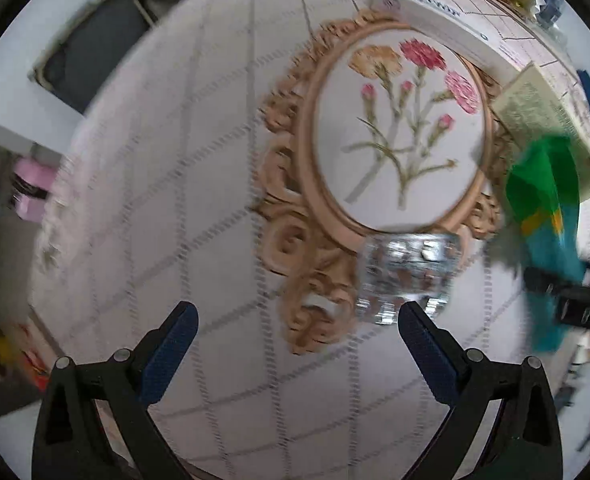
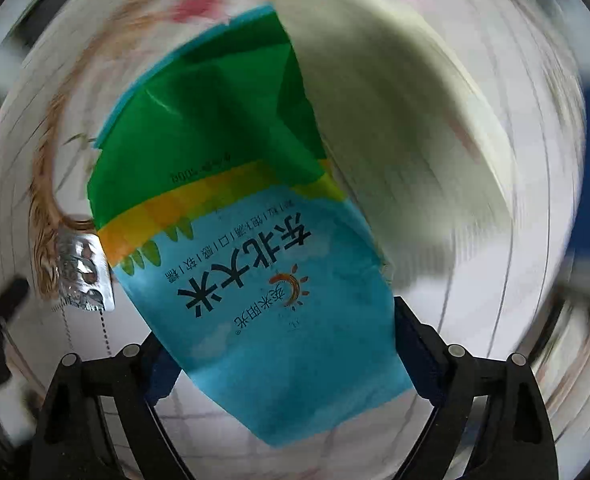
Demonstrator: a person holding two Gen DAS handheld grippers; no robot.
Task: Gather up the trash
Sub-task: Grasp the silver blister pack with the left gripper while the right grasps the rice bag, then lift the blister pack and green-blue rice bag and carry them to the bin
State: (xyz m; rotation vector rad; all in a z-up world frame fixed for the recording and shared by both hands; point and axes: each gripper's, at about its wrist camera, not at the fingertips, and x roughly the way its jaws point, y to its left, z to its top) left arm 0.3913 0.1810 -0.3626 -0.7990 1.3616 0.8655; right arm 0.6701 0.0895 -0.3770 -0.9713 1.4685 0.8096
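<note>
From the left wrist, the left gripper points down over a counter covered in a pale cloth with a grid of stitched lines. Its jaws stand wide apart with nothing between them. Just ahead of the right fingertip lies a silver blister pack, crumpled and shiny, resting partly on the carved edge of an oval embroidery frame with pink and orange flowers. A green and blue bag hangs at the right edge.

From the right wrist, the right gripper has that rice bag between its widely spread jaws: blue below with dark printed characters, a yellow band, green above, creased. Whether the pads actually press on it is hard to say through the blur. The blister pack lies to its left.
</note>
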